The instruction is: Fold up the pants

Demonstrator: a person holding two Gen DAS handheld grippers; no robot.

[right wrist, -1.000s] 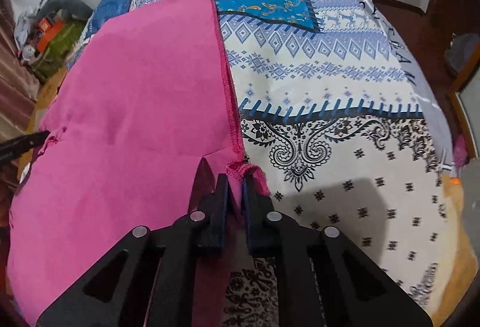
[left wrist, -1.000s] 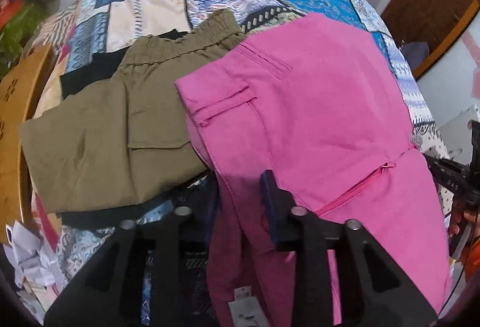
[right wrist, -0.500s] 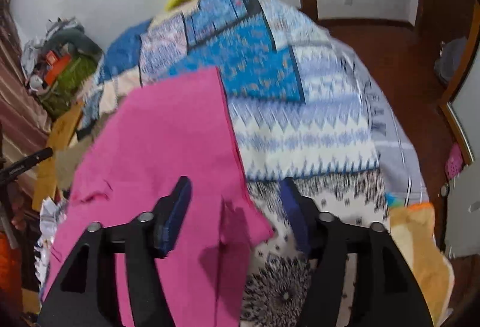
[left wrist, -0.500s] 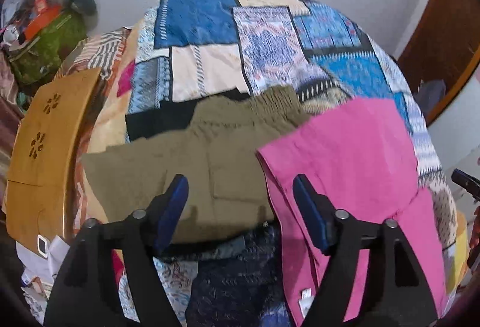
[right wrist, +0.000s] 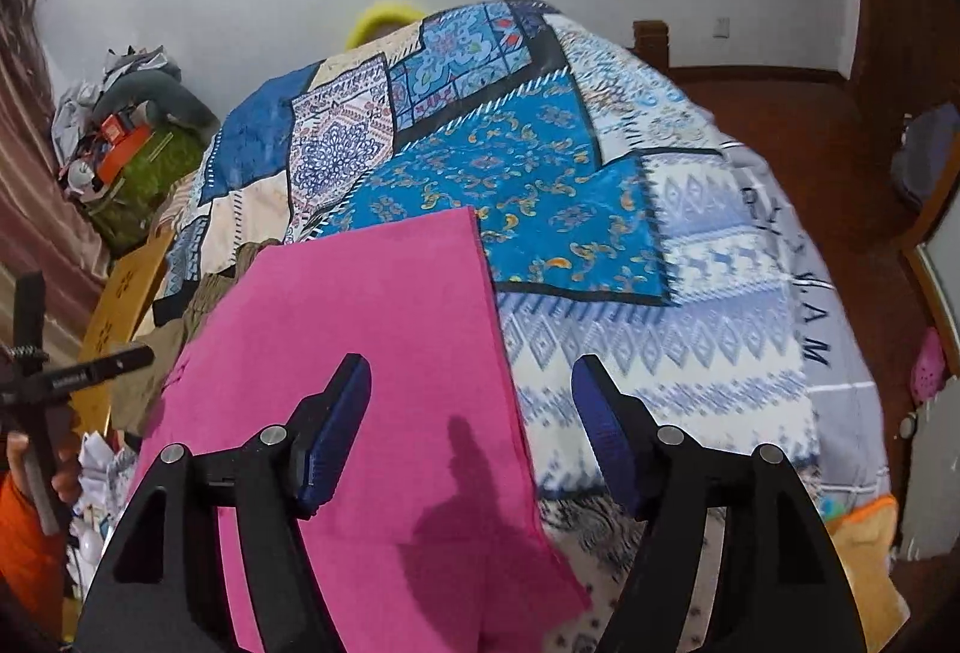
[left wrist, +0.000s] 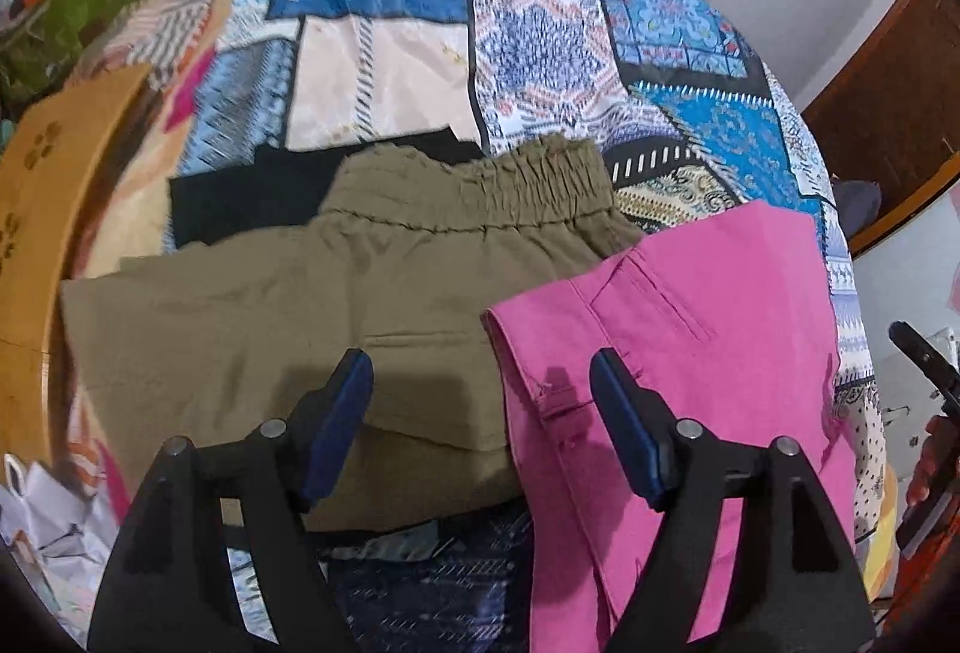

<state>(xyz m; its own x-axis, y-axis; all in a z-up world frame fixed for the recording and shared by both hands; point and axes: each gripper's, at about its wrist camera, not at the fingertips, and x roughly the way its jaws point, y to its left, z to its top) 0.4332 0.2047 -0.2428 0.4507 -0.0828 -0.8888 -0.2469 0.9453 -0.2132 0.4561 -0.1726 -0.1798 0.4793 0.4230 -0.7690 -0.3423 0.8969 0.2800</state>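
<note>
At the bed's left edge lies a wooden board (left wrist: 36, 245). Just right of it, on the quilt (left wrist: 384, 71), sit folded olive shorts (left wrist: 252, 317) over a black garment (left wrist: 252, 191). The pink pants (left wrist: 690, 329) lie next, their left edge overlapping the olive shorts, their right edge running up the middle of the bed, well short of its right side.

The left gripper (left wrist: 480, 413) hangs above the seam between olive and pink. Its jaws have just been opening and now stand wide apart with nothing between them; a second ago they pinched the pink cloth near the zip. The right gripper (right wrist: 471, 413) has done likewise: its jaws were closed on the pants' right hem, have just been opening, and now stand apart over that edge, clear of the cloth. Both views take in more of the bed than before, so both hands have backed off.

The pants lie flat as a neat rectangle. That fold looks laid down and released; another fold or smoothing may follow.
</note>
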